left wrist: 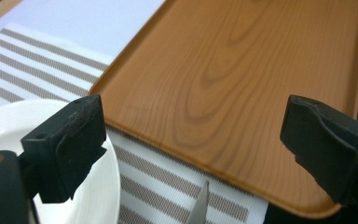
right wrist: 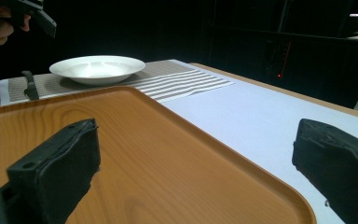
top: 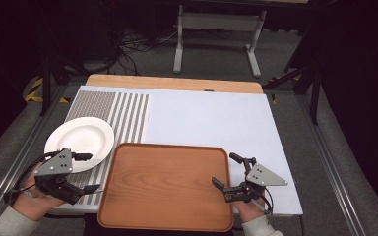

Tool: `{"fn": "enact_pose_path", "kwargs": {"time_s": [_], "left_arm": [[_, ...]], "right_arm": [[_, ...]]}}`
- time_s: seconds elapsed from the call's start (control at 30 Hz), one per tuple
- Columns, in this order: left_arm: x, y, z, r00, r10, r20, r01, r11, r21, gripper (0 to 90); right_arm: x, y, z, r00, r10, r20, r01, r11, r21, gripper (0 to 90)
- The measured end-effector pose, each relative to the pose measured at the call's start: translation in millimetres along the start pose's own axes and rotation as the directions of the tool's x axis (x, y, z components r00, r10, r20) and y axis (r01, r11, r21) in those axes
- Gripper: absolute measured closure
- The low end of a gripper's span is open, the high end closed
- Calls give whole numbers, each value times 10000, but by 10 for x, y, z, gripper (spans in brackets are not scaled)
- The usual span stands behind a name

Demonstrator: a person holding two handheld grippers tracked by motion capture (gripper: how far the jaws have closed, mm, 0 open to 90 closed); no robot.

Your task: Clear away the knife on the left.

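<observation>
Hovering grippers: both were held low at the near edge of the tabletop (top: 216,118), one at each side of the tray.
Left gripper (top: 87,172): jaws spread wide, nothing between them; it hung over the near rim of the white plate and the striped placemat.
Right gripper (top: 227,170): jaws parted wide and empty, poised over the tray's right near corner.
Wooden tray (top: 167,184): orange-brown with wood grain and a raised rim; it lay flat at the near middle, bare, its left edge overlapping the placemat.
White plate (top: 81,137): shallow and empty, sitting on the placemat just left of the tray, not touching it in the right gripper view.
Striped placemat (top: 123,118): grey and white stripes, at the left of the white table cover.
Hands: left hand (top: 32,204) and right hand (top: 250,206) entered from the bottom edge, pale sleeves visible.
Writing: no brand, label or lettering could be read on the tray, plate, placemat or grippers.
</observation>
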State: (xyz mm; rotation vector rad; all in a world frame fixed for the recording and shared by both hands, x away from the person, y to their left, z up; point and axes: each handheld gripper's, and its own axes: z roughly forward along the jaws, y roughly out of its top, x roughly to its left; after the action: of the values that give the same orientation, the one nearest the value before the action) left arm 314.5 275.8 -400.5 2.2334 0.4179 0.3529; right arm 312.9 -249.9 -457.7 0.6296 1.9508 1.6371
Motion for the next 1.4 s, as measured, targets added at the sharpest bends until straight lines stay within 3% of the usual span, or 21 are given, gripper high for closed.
{"fn": "enact_pose_path", "kwargs": {"time_s": [0.13, 0.27, 0.33, 0.57, 0.6, 0.7, 0.83, 0.93, 0.97, 1.0, 1.03, 1.1, 1.3, 1.4], "left_arm": [[35, -6, -63, 9996, 238, 130, -247, 9974, 675, 99], [54, -13, -103, 9988, 363, 330, -404, 9903, 1327, 129], [58, -13, -111, 9983, 425, 389, -477, 9882, 1453, 130], [107, -34, -156, 9961, 655, 590, -780, 9668, 2432, 138], [107, -34, -156, 9961, 655, 590, -780, 9668, 2432, 140], [130, -50, -158, 9940, 830, 715, -1008, 9487, 2996, 150], [159, -83, -160, 9921, 862, 913, -1128, 9315, 3458, 161], [180, -105, -165, 9909, 902, 996, -1211, 9209, 3706, 168], [180, -105, -165, 9909, 902, 996, -1211, 9209, 3706, 170], [191, -120, -172, 9906, 893, 1035, -1230, 9128, 3894, 176], [191, -120, -172, 9906, 893, 1035, -1230, 9128, 3894, 180], [214, -135, -182, 9890, 855, 1210, -1286, 9012, 4138, 186], [264, -161, -185, 9850, 741, 1560, -1359, 8898, 4357, 210], [299, -200, -182, 9807, 697, 1827, -1487, 8725, 4654, 225]], "right_arm": [[3, 0, 5, 10000, -7, -29, 7, 10000, -3, 15], [4, -1, 8, 10000, 8, -31, -7, 10000, 7, 15], [4, -2, 9, 10000, 14, -37, -14, 10000, 10, 15], [6, -4, 15, 10000, 21, -70, -21, 10000, 13, 15], [6, -4, 15, 10000, 21, -70, -21, 10000, 13, 15], [7, -4, 16, 10000, 25, -82, -25, 10000, 15, 15], [6, -7, 16, 9999, 39, -93, -38, 10000, 35, 15], [7, -7, 18, 9999, 51, -96, -51, 10000, 42, 15], [8, -8, 20, 9999, 55, -116, -54, 10000, 38, 15], [7, -8, 21, 9999, 59, -121, -58, 10000, 43, 15], [7, -8, 21, 9999, 59, -121, -58, 10000, 43, 15], [9, -9, 22, 9999, 60, -114, -60, 10000, 59, 15], [8, -10, 26, 9999, 49, -121, -48, 10000, 67, 15], [10, -8, 26, 9999, 47, -128, -47, 10000, 62, 15]]}}
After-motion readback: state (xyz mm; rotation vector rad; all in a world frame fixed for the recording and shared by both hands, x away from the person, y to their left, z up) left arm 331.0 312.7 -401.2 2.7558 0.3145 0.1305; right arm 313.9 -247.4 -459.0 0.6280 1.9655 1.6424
